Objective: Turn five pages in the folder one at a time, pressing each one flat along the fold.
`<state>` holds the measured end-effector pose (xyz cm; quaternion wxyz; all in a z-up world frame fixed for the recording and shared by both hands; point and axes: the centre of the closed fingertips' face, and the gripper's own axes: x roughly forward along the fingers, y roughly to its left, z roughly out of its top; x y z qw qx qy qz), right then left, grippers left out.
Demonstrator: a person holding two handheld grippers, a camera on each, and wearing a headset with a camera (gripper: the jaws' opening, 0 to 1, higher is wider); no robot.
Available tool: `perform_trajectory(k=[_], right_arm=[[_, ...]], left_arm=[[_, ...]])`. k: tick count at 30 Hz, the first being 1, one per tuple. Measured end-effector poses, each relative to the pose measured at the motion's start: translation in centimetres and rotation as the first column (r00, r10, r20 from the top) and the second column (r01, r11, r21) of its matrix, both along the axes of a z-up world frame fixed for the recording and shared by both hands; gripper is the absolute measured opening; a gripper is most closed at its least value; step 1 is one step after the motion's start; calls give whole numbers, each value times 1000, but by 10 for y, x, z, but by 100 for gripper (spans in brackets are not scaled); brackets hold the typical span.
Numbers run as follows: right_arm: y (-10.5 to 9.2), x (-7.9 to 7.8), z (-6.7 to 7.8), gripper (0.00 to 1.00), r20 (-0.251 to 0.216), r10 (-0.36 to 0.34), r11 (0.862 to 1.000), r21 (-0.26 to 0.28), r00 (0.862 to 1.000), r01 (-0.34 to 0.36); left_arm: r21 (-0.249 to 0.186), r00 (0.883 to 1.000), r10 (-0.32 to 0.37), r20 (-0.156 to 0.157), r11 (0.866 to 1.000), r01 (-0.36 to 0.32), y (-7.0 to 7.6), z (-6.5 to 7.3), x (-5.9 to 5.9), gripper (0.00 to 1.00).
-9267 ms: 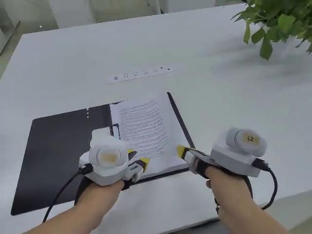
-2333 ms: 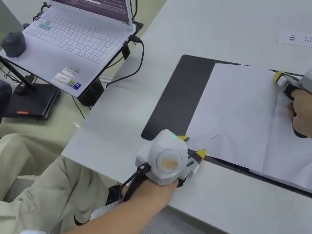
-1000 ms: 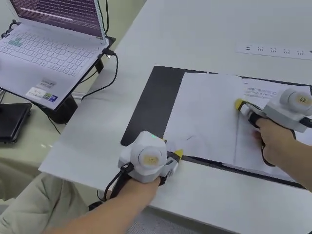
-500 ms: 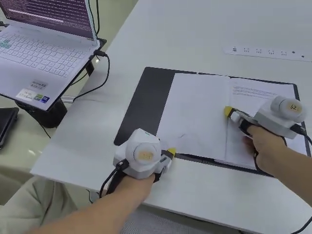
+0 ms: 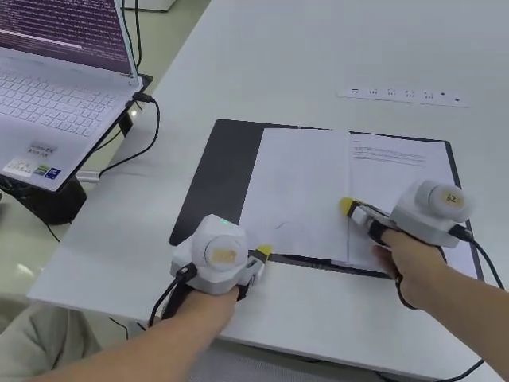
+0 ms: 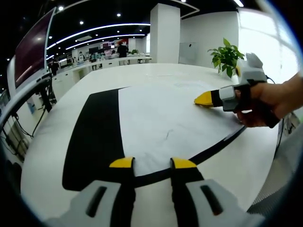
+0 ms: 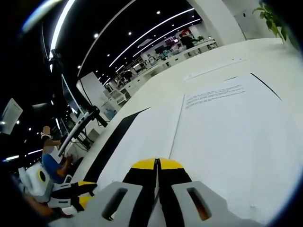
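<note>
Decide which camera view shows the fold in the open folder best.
The right gripper view: the fold runs close up, straight ahead of the shut right tool. The head view shows it smaller, from above, partly behind that tool. The left gripper view sees it at a flat angle, barely distinct.

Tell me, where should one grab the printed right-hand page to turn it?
Probably its free outer edge, coming in from the right. The printed page lies flat and is held along the fold, so only the outer side can lift. The right gripper, shut, rests by the fold.
</note>
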<state>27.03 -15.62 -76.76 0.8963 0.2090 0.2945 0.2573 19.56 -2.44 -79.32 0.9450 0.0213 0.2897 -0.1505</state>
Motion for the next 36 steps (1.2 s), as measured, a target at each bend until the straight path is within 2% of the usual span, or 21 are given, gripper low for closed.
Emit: perform_trajectory(k=[5, 8, 11, 21, 27, 29, 33, 36], right_arm=[[-1, -19, -4, 0, -18, 14, 1000, -6, 1000, -14], [-3, -21, -7, 0, -22, 25, 1000, -6, 999, -25], [-3, -32, -7, 0, -21, 45, 999, -17, 999, -45], [-5, -69, -12, 0, -68, 67, 998, 19, 995, -66], [-5, -89, -13, 0, -126, 67, 997, 55, 990, -60], [-4, -94, -13, 0, -165, 50, 995, 91, 985, -35], [-2, -105, -14, 0, -229, 37, 992, 128, 973, -8], [-2, -110, -9, 0, -261, 9, 986, 161, 965, 35]], left_arm=[[2, 1000, -3, 3, 1000, 3, 0, 2, -1, 28], [2, 1000, -3, 4, 1000, 3, -1, 3, -2, 28], [3, 1000, -4, 4, 1000, 4, -1, 3, -2, 28], [3, 1000, -5, 6, 1000, 5, -1, 6, -5, 28], [1, 1000, -4, 6, 1000, 4, 0, 6, -6, 28], [0, 1000, -3, 7, 1000, 3, 0, 6, -7, 28], [1, 1000, -4, 6, 1000, 4, 0, 7, -8, 28], [3, 1000, -5, 3, 1000, 4, 1, 6, -8, 28]])
